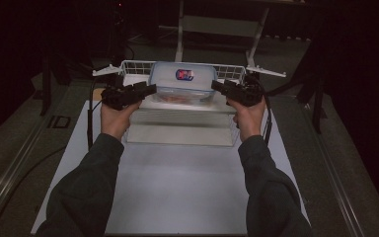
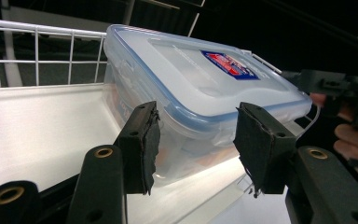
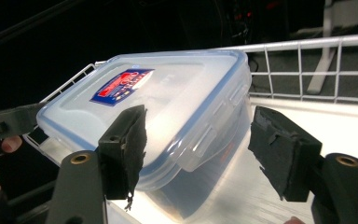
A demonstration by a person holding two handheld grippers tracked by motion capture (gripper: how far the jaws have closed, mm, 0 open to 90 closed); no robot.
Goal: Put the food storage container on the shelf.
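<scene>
A clear plastic box point(image 1: 182, 81) with a blue-rimmed lid and a red and blue label sits on the top of a white shelf point(image 1: 177, 104); something orange shows through its wall. My left gripper point(image 1: 150, 90) is at the box's left end and my right gripper point(image 1: 217, 86) at its right end. In the left gripper view the box point(image 2: 200, 84) has a corner between the spread jaws of my left gripper point(image 2: 198, 144). In the right gripper view the box point(image 3: 168, 102) lies by the left pad point(image 3: 126, 149) of my right gripper point(image 3: 198, 149), and the right pad point(image 3: 282, 156) stands off it.
A white wire rail point(image 1: 133, 65) runs round the back and sides of the shelf. A lower shelf level point(image 1: 177, 133) lies below, on a white table top point(image 1: 177, 187). A metal frame point(image 1: 217, 24) stands behind in the dark.
</scene>
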